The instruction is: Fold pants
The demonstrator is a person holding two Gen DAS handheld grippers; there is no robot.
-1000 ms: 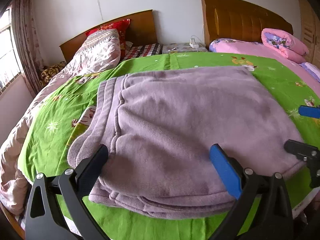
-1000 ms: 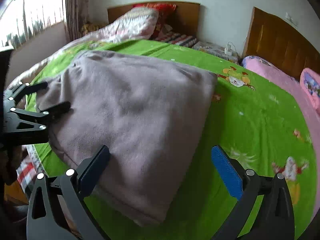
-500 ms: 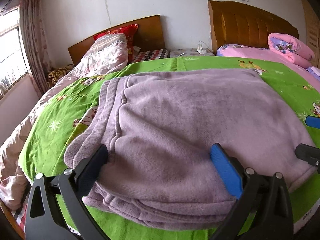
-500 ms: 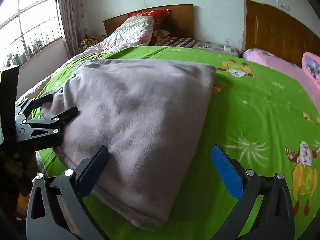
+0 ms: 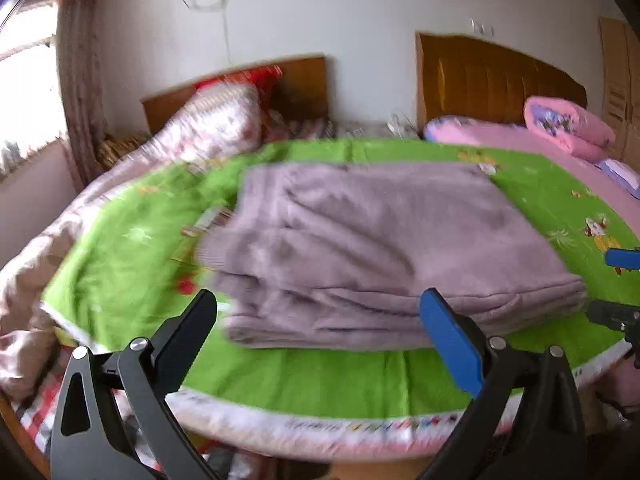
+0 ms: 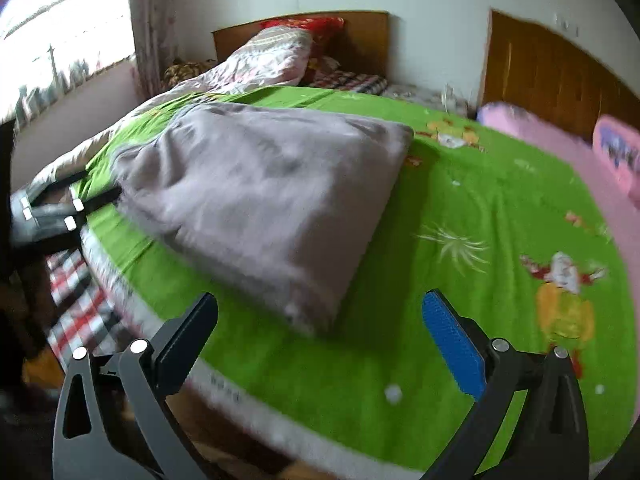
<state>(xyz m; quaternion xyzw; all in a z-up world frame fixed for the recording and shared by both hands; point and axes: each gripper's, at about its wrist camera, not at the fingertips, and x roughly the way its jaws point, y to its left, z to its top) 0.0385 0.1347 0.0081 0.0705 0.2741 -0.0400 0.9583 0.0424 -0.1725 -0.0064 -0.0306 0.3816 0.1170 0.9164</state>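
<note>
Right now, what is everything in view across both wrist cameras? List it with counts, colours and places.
Folded pants: one, mauve, stacked flat on the green sheet near its front edge.
Green sheet: one, bright green with cartoon prints, spread over the bed.
Floral quilt: one, pink and white, heaped at the far left by the headboard.
Red pillow: one, against the left headboard.
Headboards: two, brown wood, against the back wall.
Pink bedding: one roll, pink, far right on the second bed.
Window: one, bright, at the left, with a curtain.
Left gripper: one, black with one blue pad, jaws open, empty, in front of the pants.
Right gripper: one, same build, jaws open, empty.
</note>
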